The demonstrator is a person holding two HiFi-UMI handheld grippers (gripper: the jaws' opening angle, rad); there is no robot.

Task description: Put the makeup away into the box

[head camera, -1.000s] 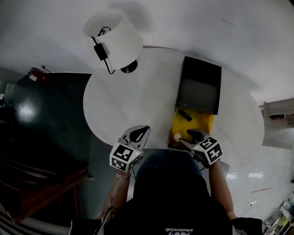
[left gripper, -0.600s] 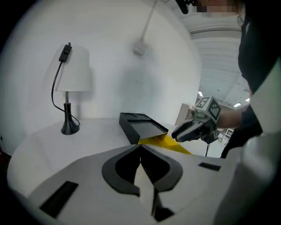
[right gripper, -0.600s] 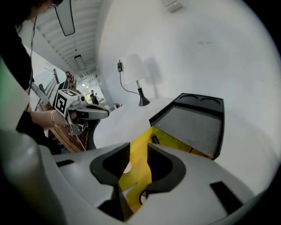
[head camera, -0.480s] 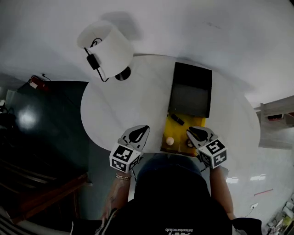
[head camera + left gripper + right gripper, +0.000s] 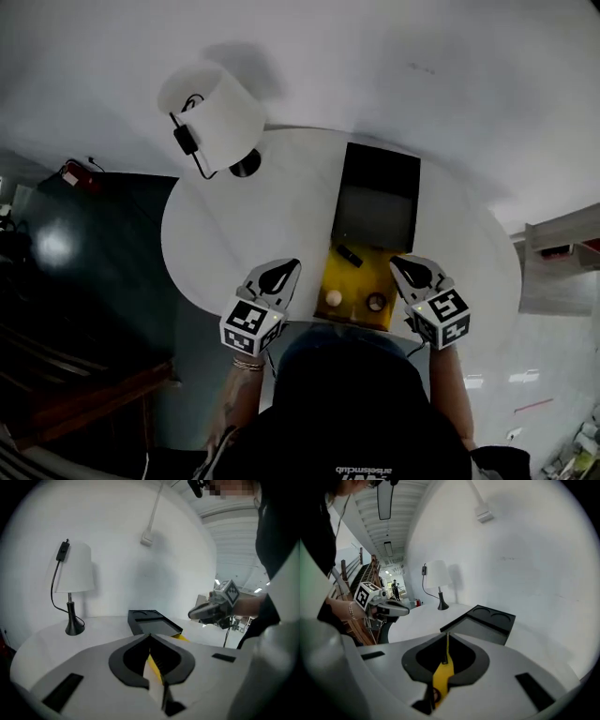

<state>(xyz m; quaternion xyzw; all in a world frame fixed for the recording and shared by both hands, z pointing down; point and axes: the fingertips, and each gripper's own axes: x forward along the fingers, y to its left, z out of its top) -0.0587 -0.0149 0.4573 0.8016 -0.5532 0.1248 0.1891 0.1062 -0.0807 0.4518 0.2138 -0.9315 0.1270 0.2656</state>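
Both grippers hover at the near rim of the round white table point(image 5: 234, 225), and both are empty. The left gripper point(image 5: 289, 267) sits at 9 o'clock of the box point(image 5: 362, 277), its jaws pressed together with nothing between them. The right gripper point(image 5: 401, 265) sits at 3 o'clock of the box; its jaws have just been closing and now meet, also on nothing. The box lies open from the table's centre toward the 6 o'clock rim, with the yellow inside nearest me and the black lid point(image 5: 380, 173) folded back toward 12 o'clock.

Count:
- one box
- one lid
- three makeup pieces inside the yellow part: a black stick point(image 5: 349, 254) at 12 o'clock, a pale ball point(image 5: 333, 297) at 7 o'clock and a round pot point(image 5: 376, 302) at 5 o'clock, each apart from the others
- one lamp point(image 5: 214, 98) at the table's 10 o'clock
- two grippers

I see no makeup lying on the bare tabletop, so I judge the loading done or nearly so. To do this step well, I should keep both grippers clear of the box walls so nothing gets nudged. I should also scan the table before moving on. If the lid is to come down, I would tip it from its far edge.
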